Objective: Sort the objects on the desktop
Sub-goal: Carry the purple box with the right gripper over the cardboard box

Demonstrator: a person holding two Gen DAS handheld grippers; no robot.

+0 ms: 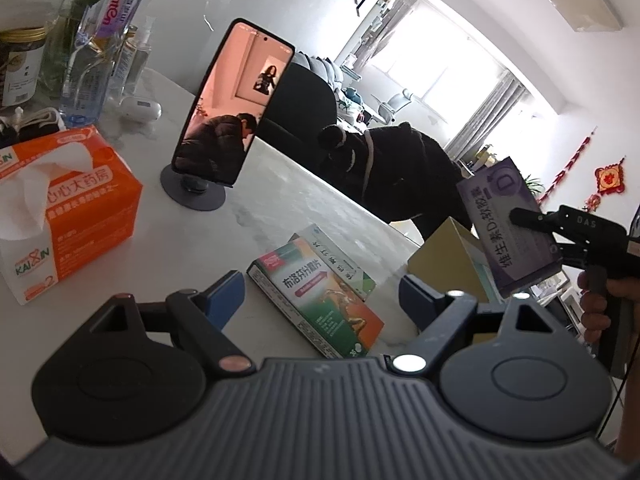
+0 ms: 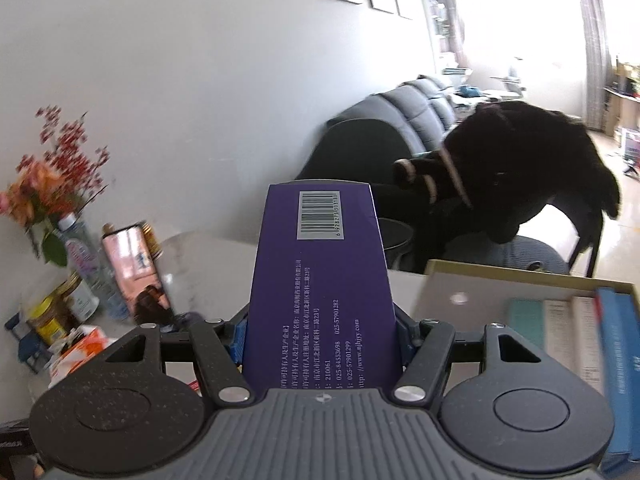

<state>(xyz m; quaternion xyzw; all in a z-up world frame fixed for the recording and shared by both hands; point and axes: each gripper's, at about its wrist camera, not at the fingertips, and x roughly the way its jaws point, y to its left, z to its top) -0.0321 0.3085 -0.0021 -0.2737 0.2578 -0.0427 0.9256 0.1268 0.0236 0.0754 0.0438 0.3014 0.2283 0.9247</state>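
Before you is a pale marbled desk (image 1: 280, 184). On it rest an orange tissue box (image 1: 60, 208), a phone (image 1: 236, 100) upright on a round stand (image 1: 192, 192), two medicine boxes (image 1: 320, 300) overlapping, bottles and jars (image 1: 92, 48) at the far end, and an open yellow box (image 1: 444, 264).

medicine box (image 2: 320, 280): purple, white barcode | tissue pack (image 1: 68, 216): orange and white | storage box (image 1: 444, 260): yellow-olive | gripper pads (image 1: 224, 298): blue
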